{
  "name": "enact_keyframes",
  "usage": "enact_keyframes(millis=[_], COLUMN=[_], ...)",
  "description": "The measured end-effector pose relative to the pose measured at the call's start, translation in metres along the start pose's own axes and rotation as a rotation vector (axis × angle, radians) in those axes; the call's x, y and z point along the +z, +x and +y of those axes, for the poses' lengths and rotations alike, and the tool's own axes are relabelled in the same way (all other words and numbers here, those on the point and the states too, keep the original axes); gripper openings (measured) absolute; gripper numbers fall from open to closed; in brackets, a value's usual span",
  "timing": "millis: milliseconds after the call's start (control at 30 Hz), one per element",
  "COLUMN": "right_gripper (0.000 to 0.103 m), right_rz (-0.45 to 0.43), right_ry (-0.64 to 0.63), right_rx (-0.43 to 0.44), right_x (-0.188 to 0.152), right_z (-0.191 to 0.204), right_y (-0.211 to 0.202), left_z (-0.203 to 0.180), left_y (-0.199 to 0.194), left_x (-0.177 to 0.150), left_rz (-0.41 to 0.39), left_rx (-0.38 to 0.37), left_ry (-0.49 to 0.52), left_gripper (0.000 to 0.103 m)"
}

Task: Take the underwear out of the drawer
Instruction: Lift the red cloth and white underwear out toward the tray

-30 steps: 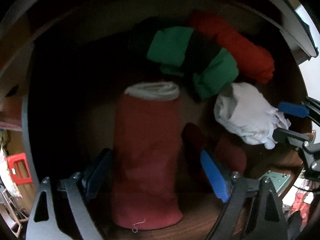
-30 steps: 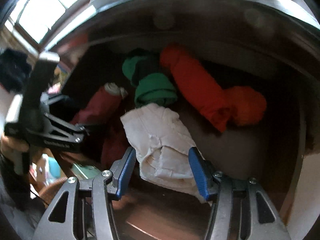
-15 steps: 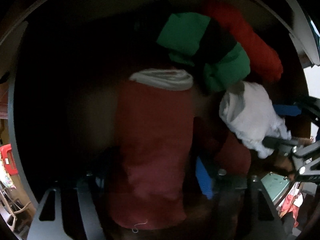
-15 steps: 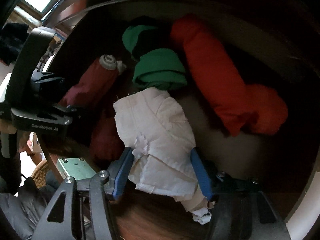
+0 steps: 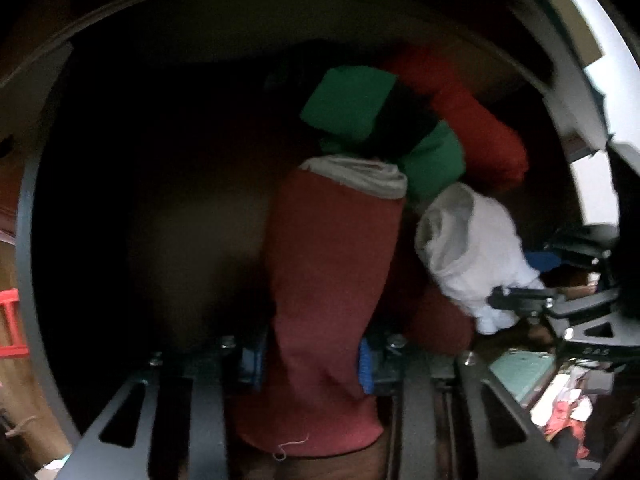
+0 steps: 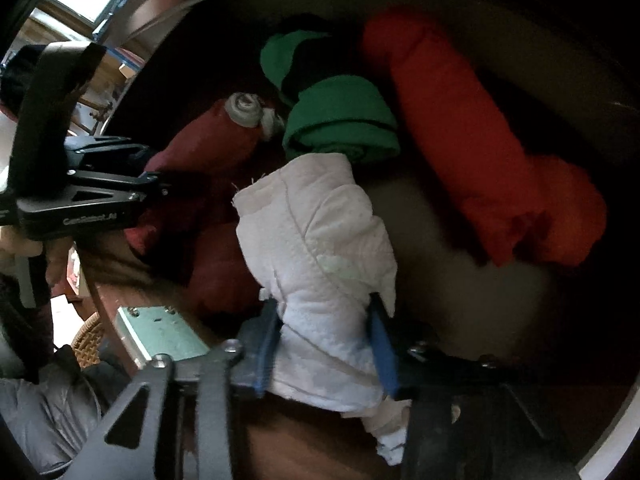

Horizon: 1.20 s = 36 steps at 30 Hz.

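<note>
We are looking into the drawer (image 6: 460,292), a dark wooden box whose pale bottom shows between rolled clothes. Largest among them is the orange-red roll (image 6: 480,140), lying along the far right side, its near end bunched up. Beside it, toward the middle back, sits the green roll (image 6: 340,120) with a dark band across it. The dark red roll (image 5: 332,300) with a pale grey rolled end lies to the left, and a second dark red bundle (image 6: 224,268) rests just beside it, between it and the white underwear (image 6: 320,260).

Our left claw (image 5: 310,360) is closed around the near part of the dark red roll, its blue fingers (image 5: 365,364) pressing in on both sides of the cloth. Our right claw (image 6: 326,340) is clamped on the white underwear in the same way, the cloth pinched between the blue fingers (image 6: 384,344) and a loose tail hanging past them. The white piece touches the green roll at its far end. A pale green metal plate (image 6: 160,336) sits on the drawer's front edge, near the right claw.
</note>
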State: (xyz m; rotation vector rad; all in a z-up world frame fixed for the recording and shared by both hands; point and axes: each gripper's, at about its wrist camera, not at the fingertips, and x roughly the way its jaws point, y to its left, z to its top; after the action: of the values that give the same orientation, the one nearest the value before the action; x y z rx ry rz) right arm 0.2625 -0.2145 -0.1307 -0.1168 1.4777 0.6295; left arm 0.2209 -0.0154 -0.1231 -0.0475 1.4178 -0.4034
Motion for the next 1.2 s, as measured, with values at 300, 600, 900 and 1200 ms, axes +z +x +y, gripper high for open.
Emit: enact_keyframes(millis=[300,600,900,1200], right_gripper=[0.034,0.034,0.034,0.034], right_rz=[-0.281,-0.540,-0.742,-0.873], right_ry=[0.304,0.562,0.429,0.385], right_rx=[0.173,0.425,0.037,-0.066], right_x=[-0.036,-0.068,-0.088,-0.103], right_z=[-0.029,-0.030,0.030,0.071], right_y=[-0.050,-0.066,-0.120,-0.163], left_z=[0.002,-0.032,-0.027,-0.022], left_y=[-0.042,-0.089,-0.127,-0.163], left_x=[-0.021,-0.060,-0.090,-0.064], left_rz=[-0.184,-0.385,-0.498,-0.630], left_rx=[-0.070,-0.070,-0.024,0.009], left_ry=[-0.085,-0.123,-0.101,-0.062], left_gripper=[0.032,0.032,0.032,0.032])
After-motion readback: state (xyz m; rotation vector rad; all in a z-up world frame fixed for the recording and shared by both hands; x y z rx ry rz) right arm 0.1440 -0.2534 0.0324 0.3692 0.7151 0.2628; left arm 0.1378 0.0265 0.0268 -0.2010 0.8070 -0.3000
